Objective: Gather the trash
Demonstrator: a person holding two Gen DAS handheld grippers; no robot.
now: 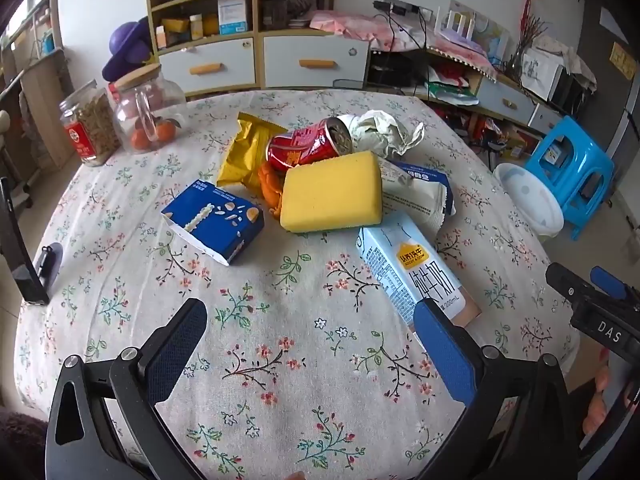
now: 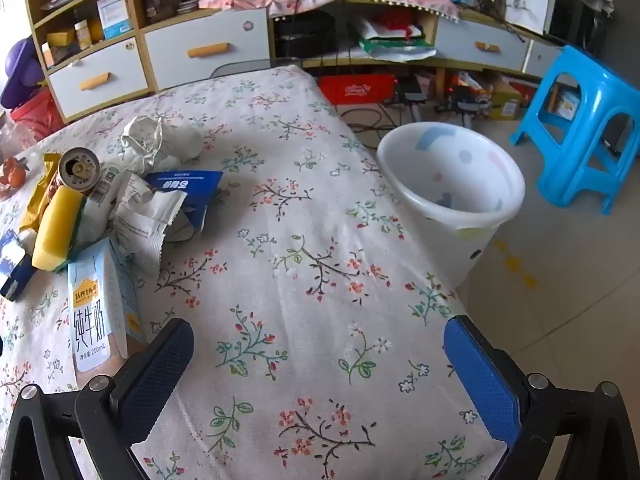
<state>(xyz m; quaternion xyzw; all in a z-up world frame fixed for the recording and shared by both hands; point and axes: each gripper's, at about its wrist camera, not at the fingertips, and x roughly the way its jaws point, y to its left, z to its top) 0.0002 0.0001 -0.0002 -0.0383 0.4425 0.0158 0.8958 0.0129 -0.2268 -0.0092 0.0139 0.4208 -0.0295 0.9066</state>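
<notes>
A: Judging by how things lie, the collecting has not begun. The whole pile of trash sits on the table (image 1: 280,360): a red can (image 1: 308,146), a yellow wrapper (image 1: 248,148), a crumpled paper (image 1: 384,130), a blue box (image 1: 216,220), a white-and-blue wrapper (image 1: 416,192) and a milk carton (image 1: 412,272), with a yellow sponge (image 1: 332,192) resting on top of the heap.

B: And the bin?

A: The white bin (image 2: 452,184) stands on the floor just beside the table's edge, at about two o'clock in the right wrist view. What shows of its inside looks bare, though its bottom is out of sight behind the near wall.

B: What of the grippers?

A: The left gripper (image 1: 316,348) has its jaws spread wide with only tablecloth between them; the milk carton lies at one o'clock from it, its near end hidden behind the right finger. The right gripper (image 2: 320,380) is equally wide and holds nothing; the pile lies at ten o'clock from it.

B: Anything unclear?

A: An orange thing (image 1: 270,188) is mostly buried under the sponge and can, so what it is cannot be told. Whether the can and carton are empty cannot be told either. The two glass jars (image 1: 120,120) at ten o'clock look like kept goods, not trash, but that is a judgement.
</notes>
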